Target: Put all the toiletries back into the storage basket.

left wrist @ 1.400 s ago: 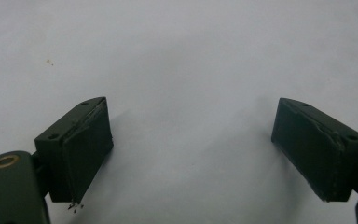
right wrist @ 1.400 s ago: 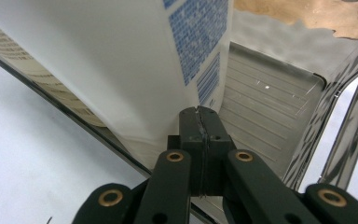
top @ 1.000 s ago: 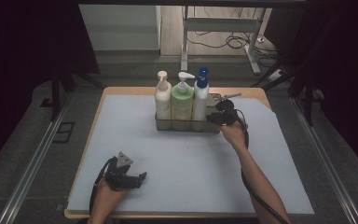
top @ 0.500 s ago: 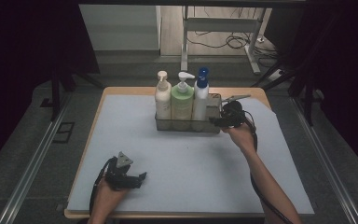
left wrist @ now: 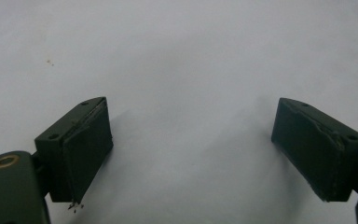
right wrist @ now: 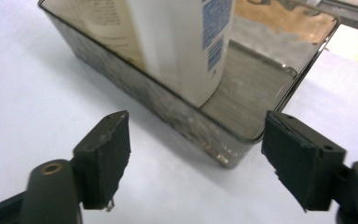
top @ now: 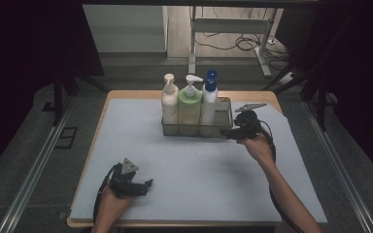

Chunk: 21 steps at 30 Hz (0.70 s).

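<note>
Clear tray held 3 bottles on grey mat; right gripper, just opening, stood spread and empty beside it. Left gripper spread, empty.

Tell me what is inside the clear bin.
The clear bin holds three upright bottles: cream pump bottle, green pump bottle, blue-capped white bottle. Its right end looks empty; their bases are blurred behind the wall.

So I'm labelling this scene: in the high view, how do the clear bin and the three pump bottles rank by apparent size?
1. Clear bin, widest.
2. White bottle with blue pump, tallest bottle.
3. Green bottle and cream bottle: too alike to rank; the green looks wider, the cream slightly taller.
</note>
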### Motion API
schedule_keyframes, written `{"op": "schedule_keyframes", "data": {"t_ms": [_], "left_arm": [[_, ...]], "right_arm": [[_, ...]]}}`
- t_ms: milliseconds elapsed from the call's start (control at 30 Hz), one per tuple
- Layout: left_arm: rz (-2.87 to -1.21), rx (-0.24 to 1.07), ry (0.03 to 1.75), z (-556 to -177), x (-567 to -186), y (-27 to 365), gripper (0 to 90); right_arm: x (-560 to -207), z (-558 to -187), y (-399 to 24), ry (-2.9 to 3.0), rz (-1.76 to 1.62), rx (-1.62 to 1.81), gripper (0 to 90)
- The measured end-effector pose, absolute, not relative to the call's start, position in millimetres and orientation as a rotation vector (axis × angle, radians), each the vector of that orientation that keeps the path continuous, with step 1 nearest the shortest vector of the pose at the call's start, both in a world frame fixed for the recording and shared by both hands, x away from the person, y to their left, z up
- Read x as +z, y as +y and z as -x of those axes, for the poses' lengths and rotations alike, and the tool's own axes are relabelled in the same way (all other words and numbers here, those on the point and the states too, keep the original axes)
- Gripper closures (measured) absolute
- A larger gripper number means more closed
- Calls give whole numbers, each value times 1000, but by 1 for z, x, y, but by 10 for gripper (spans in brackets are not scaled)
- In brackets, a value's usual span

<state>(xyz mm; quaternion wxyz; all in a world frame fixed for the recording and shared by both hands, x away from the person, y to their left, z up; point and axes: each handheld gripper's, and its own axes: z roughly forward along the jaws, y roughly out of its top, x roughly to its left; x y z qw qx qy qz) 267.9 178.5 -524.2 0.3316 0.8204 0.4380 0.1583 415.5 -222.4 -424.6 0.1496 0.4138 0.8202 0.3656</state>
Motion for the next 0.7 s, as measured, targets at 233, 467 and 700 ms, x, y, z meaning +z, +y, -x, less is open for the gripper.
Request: {"op": "schedule_keyframes", "data": {"t_ms": [233,467,700], "left_arm": [[-2144,414,1145,-268,-524,178,119],[-2144,415,1145,-268,-524,178,119],[-2144,416,1145,-268,-524,178,119]], "right_arm": [[-425,-399,-224,2384,-1120,1012,137],[-425,-383,-229,2401,-1078,1003,81],[-424,-368,-234,2415,-1034,1001,3]]}}
